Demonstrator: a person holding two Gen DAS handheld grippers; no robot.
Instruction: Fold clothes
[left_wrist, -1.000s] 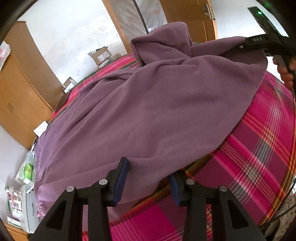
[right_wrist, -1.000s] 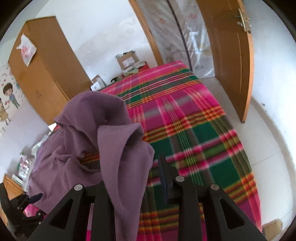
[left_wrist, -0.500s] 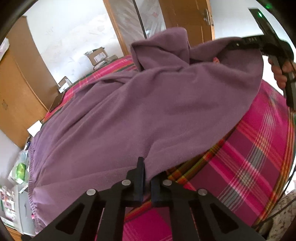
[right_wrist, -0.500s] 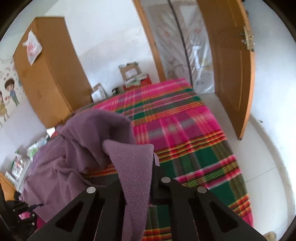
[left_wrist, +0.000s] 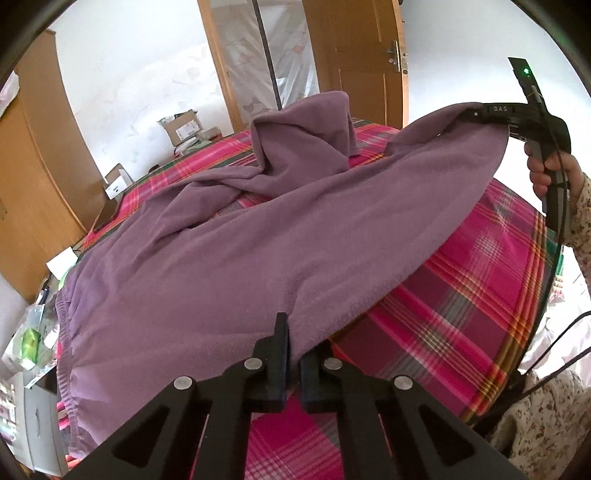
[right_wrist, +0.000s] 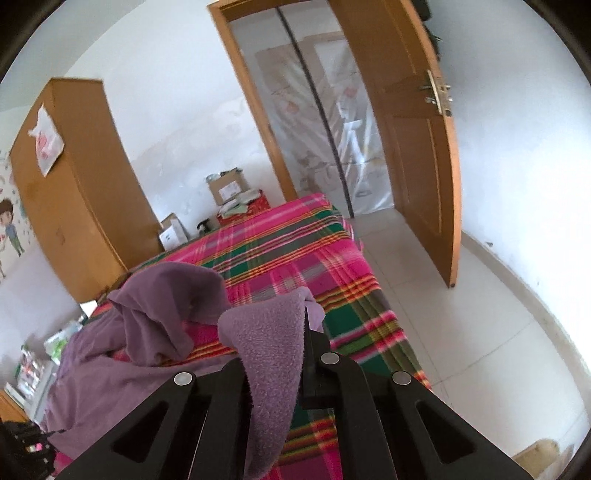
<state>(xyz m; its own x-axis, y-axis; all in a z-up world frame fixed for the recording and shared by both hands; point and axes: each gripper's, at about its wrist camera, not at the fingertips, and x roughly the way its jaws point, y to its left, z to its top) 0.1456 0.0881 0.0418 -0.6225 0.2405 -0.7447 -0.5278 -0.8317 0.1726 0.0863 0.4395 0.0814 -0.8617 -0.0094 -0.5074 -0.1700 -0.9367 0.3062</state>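
- Where the left tongs (left_wrist: 291, 354) sit at the bottom centre of the left wrist view, the jaws are nearly together, pinched on the near hem of the purple fleece garment (left_wrist: 258, 243).
- Garment: spread wide over the plaid bed cover (left_wrist: 472, 306), filling the middle of the frame. Its left side lies slack on the bed; its right side rises off the bed toward the upper right.
- Upper right of the same view: right tongs (left_wrist: 480, 116), black, closed on a far corner of the fleece and holding it raised above the bed. A hand (left_wrist: 550, 170) grips the handle; a floral sleeve (left_wrist: 580, 210) shows at the right edge.
- A bunched fold of the garment stands up at the centre top, in front of the wooden door (left_wrist: 354, 62).
- Right wrist view: right tongs (right_wrist: 291, 354) at the bottom centre, jaws clamped on a strip of fleece (right_wrist: 269, 354) that passes between them and droops down over the left finger.
- The rest of the garment lies lower left in that frame, on the bed; the cover is bare pink and green plaid to the right.
- Surroundings: wardrobe (right_wrist: 74, 184) at the left, cardboard boxes (right_wrist: 229, 188) beyond the bed at centre, open door at the upper right, pale tiled floor (right_wrist: 461, 314) at the right.
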